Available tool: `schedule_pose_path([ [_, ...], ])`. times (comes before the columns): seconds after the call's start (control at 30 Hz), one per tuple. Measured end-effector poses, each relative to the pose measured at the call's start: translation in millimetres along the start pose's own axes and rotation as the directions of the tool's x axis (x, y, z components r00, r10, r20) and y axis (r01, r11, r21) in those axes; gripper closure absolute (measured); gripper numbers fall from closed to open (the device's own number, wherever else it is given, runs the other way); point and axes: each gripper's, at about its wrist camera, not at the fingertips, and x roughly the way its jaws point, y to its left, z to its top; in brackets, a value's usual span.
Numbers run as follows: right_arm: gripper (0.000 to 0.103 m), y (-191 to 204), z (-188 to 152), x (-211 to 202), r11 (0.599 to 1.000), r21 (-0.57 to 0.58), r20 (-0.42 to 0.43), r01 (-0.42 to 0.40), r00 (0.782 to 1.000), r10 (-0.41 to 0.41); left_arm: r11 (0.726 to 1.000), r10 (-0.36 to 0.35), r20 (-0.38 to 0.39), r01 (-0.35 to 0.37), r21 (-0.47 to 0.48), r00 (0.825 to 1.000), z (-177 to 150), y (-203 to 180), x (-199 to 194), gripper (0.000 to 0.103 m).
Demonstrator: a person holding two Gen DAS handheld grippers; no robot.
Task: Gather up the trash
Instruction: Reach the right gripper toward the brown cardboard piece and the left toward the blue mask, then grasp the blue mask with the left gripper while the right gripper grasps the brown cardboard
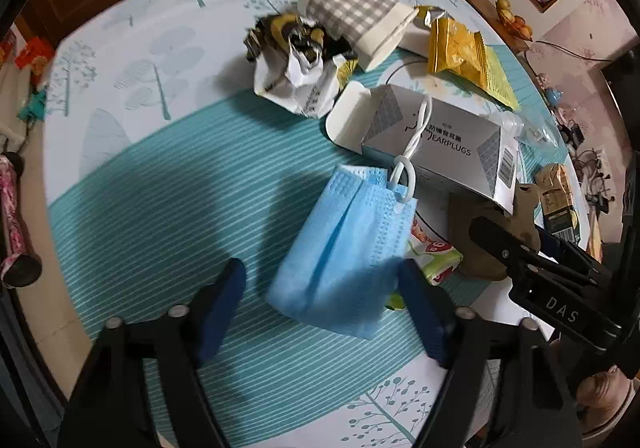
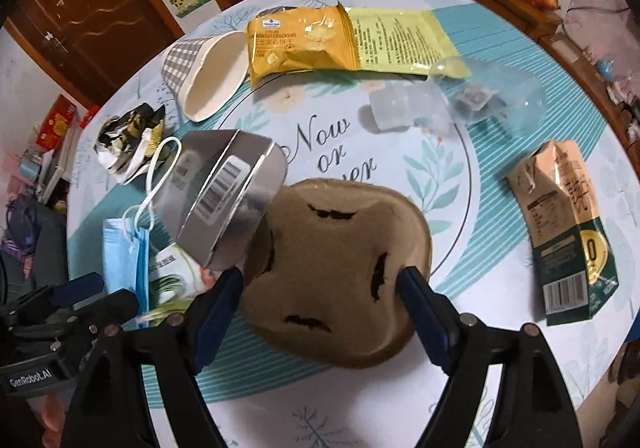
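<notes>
A folded blue face mask lies on the table between the open fingers of my left gripper, and also shows in the right wrist view. Its white ear loop drapes over a grey earplugs box. My right gripper is open around a brown cardboard cup carrier lying flat. The carrier's edge and my right gripper's fingers show at the right of the left wrist view. The earplugs box lies just left of the carrier.
On the round table lie a checked paper cup, crumpled wrapper, yellow cracker packet, clear plastic packaging, a drink carton and a green-white tissue pack. A doorway and a sideboard stand behind the table.
</notes>
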Motion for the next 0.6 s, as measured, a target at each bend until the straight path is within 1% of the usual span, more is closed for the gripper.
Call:
schedule_pose_path([
  [0.03,0.022,0.3,0.1,-0.4,1.000,-0.001,0.002,0.001,1.000,-0.001,1.000,-0.012,-0.012,0.012,-0.009,1.000,0.5,2.0,3.0,0.045],
  [0.07,0.025,-0.7,-0.1,-0.5,1.000,0.002,0.003,-0.003,1.000,0.003,0.999,-0.027,-0.028,0.026,-0.024,0.999,1.1,4.6,6.7,0.052],
  [0.13,0.027,-4.6,-0.8,-2.7,1.000,0.009,0.012,-0.018,1.000,0.018,0.998,-0.041,-0.035,0.040,-0.045,0.999,0.9,8.7,10.7,0.060],
  [0.2,0.028,-6.8,-2.8,-4.7,1.000,0.002,0.015,-0.028,0.999,0.028,0.997,-0.054,-0.037,0.052,-0.058,0.998,-0.2,12.7,11.6,0.078],
  [0.23,0.029,-6.7,-4.1,-5.7,1.000,-0.003,0.016,-0.026,1.000,0.026,0.996,-0.060,-0.037,0.057,-0.062,0.998,-1.2,14.0,11.8,0.081],
  [0.3,0.029,-8.2,-8.6,-7.4,1.000,-0.017,0.016,-0.019,1.000,0.019,0.996,-0.063,-0.034,0.060,-0.069,0.997,-3.1,16.0,11.0,0.091],
  [0.4,0.030,-11.4,-16.7,-11.8,0.999,-0.024,0.019,-0.022,1.000,0.023,0.996,-0.037,-0.012,0.036,-0.075,0.999,-7.3,17.5,6.3,0.097],
  [0.6,0.031,-18.8,-28.4,-26.6,0.999,0.006,0.026,-0.052,0.998,0.051,0.994,-0.014,0.040,0.018,-0.111,0.999,-17.1,18.4,-23.9,0.099],
])
